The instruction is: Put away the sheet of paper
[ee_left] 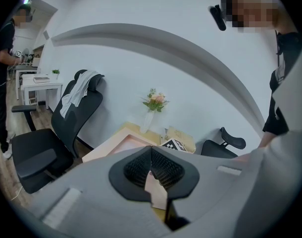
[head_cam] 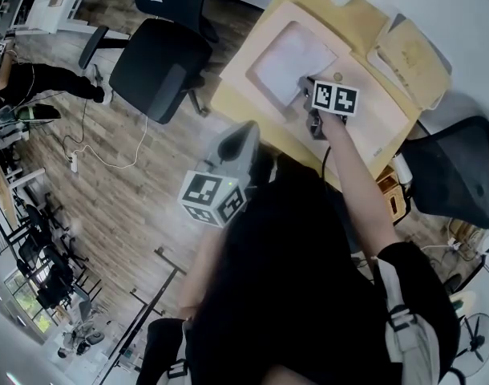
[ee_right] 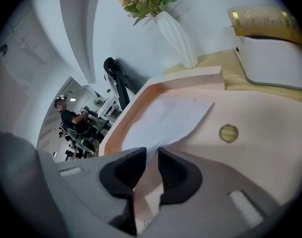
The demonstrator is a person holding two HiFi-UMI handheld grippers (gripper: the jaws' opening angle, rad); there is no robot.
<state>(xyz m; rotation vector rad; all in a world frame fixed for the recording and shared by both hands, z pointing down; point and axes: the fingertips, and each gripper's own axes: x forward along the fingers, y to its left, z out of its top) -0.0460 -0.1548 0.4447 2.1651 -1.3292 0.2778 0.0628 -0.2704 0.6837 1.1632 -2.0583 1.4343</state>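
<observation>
The white sheet of paper lies in the recess of an open pale pink case on the wooden desk. My right gripper reaches over the case's flat flap to the sheet's near corner. In the right gripper view the sheet runs down to the tips of the right gripper, whose dark pads stand a little apart with the corner in the gap, not pinched. My left gripper hangs off the desk's near edge, over the floor. In its own view the left gripper has its pads touching and holds nothing.
A round brass clasp sits on the case's flap. A white vase of flowers and a gold-printed box on a white one stand behind the case. Black office chairs flank the desk. A person stands far off.
</observation>
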